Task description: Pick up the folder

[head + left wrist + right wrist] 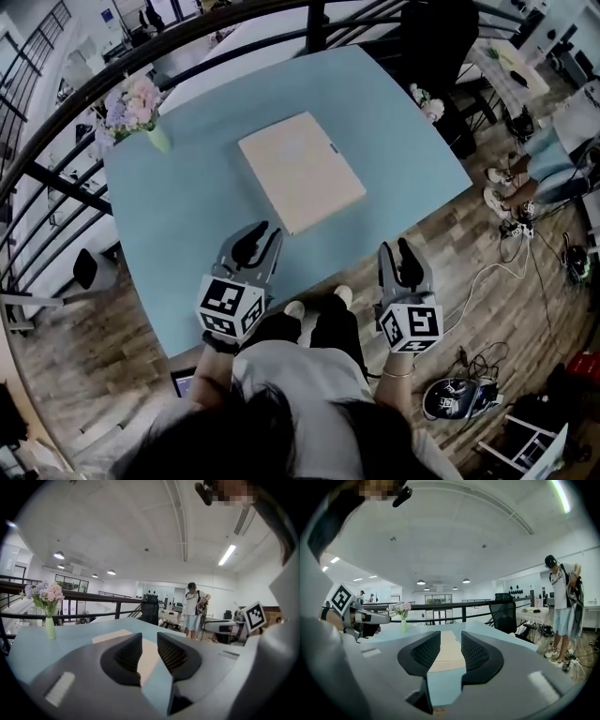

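Observation:
A flat beige folder (300, 169) lies closed in the middle of the light blue table (187, 216), turned a little askew. My left gripper (260, 234) hovers over the table's near edge, just short of the folder's front corner, jaws open and empty. My right gripper (395, 249) is off the table's near right edge, over the floor, also open and empty. In the left gripper view, the folder (111, 636) shows beyond the left gripper (149, 641). In the right gripper view, the folder (449, 656) lies straight ahead between the fingers of the right gripper (450, 638).
A green vase of flowers (139, 105) stands at the table's far left corner. A black railing (187, 42) curves behind the table, with a black chair (436, 47) at the far right. A person (191, 609) stands beyond. Cables (506, 262) and a bag lie on the wooden floor at right.

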